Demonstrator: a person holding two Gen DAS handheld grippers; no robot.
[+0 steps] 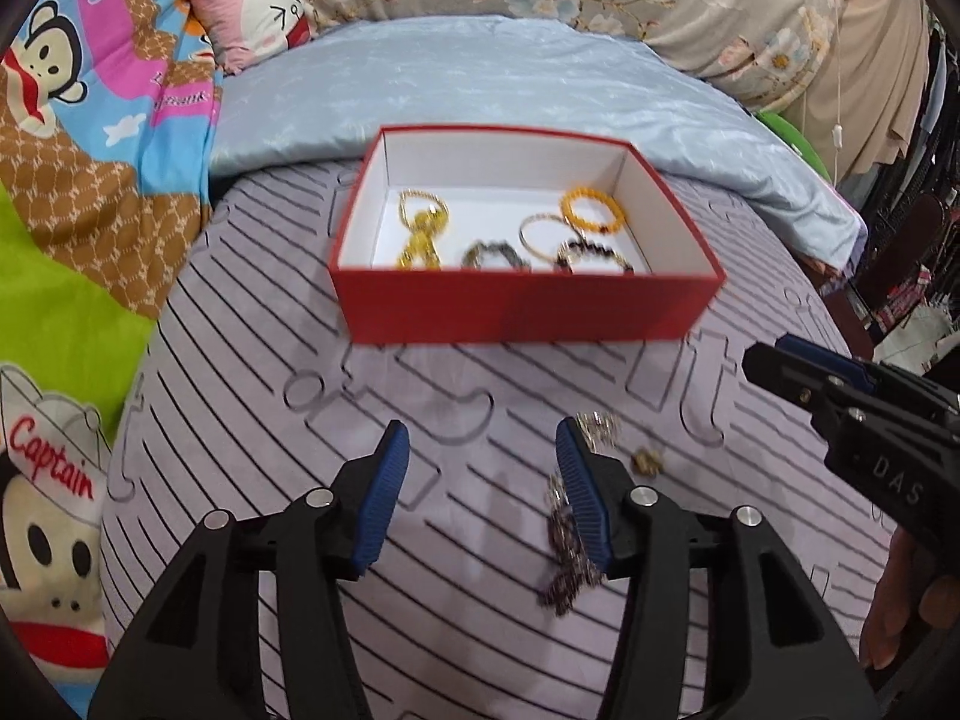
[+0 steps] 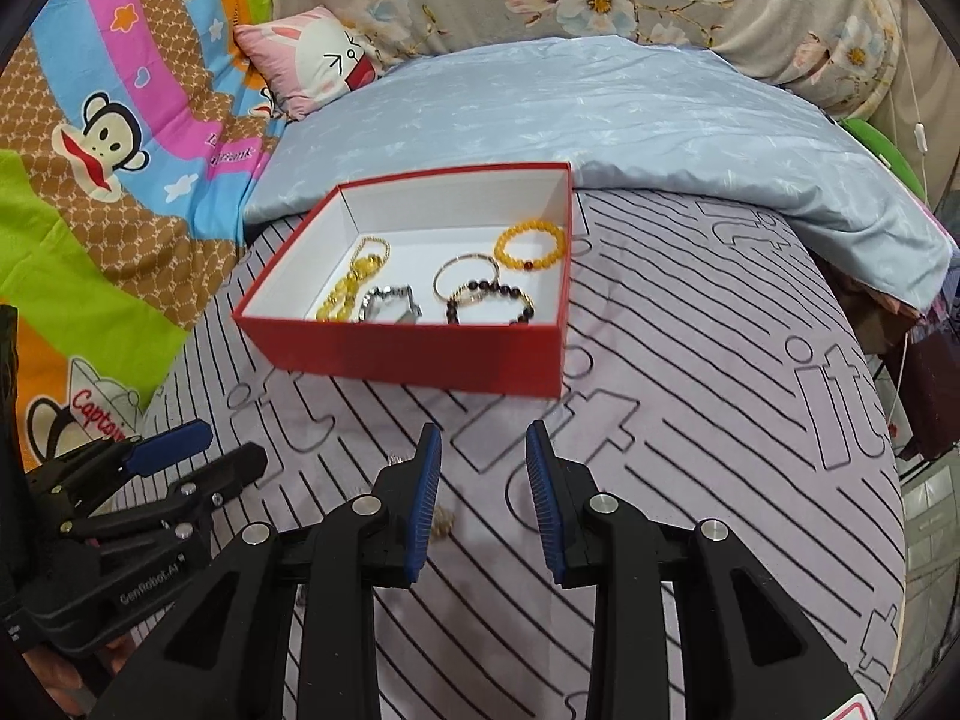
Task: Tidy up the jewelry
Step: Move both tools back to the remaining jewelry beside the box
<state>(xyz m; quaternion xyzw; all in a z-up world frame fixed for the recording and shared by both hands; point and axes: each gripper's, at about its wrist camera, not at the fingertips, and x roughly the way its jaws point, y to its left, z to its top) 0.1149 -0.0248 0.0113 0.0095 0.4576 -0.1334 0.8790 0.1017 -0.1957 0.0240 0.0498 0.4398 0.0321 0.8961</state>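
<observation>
Both hand-held grippers, left and right, hover with jaws apart, holding nothing, over the bed. Bracelets lie in the red box; a chain and trinket lie on the bed nearby.

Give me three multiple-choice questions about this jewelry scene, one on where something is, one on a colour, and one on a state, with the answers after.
1. Where does the orange bead bracelet lie?
A. Inside the box
B. On the striped cover
C. Between a gripper's pads

2. What colour is the outside of the box?
A. White
B. Red
C. Blue

3. How does the left gripper stand?
A. Shut on a bracelet
B. Open, nothing between its pads
C. Out of view

Answers:
1. A, it rests on the box's white floor near the far right corner.
2. B, the outer walls are red, only the inside is white.
3. B, bare striped cover shows between its blue pads, and the dark chain lies beside its right finger.
</observation>
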